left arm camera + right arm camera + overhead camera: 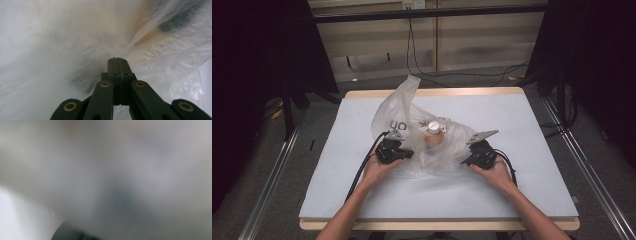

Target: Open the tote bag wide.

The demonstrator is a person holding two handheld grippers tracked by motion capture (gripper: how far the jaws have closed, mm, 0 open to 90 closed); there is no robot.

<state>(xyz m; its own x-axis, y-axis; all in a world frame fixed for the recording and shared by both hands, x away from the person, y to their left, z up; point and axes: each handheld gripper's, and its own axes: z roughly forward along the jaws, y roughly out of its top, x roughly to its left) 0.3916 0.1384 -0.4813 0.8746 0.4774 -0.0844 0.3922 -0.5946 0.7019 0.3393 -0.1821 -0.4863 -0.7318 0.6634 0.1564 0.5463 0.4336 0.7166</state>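
Observation:
A crumpled clear plastic bag (pixel 412 125) with dark lettering lies on the middle of the table, one corner standing up at the back. Inside it a small bottle (pixel 434 135) with a white cap and orange-brown contents stands upright. My left gripper (pixel 409 154) is at the bag's left side. In the left gripper view its jaws (pixel 116 60) are shut, and the bag's film (pixel 162 62) fans out in creases from their tips, pinched there. My right gripper (pixel 463 161) is at the bag's right edge. The right gripper view is blurred by film against the lens, hiding its jaws.
The table has a pale blue-grey mat (pixel 522 175) and a wooden rim (pixel 437 93). Black cables (pixel 362 170) trail from both grippers toward the front edge. Beyond the table are black stands (pixel 287 110) and floor cables (pixel 422 70).

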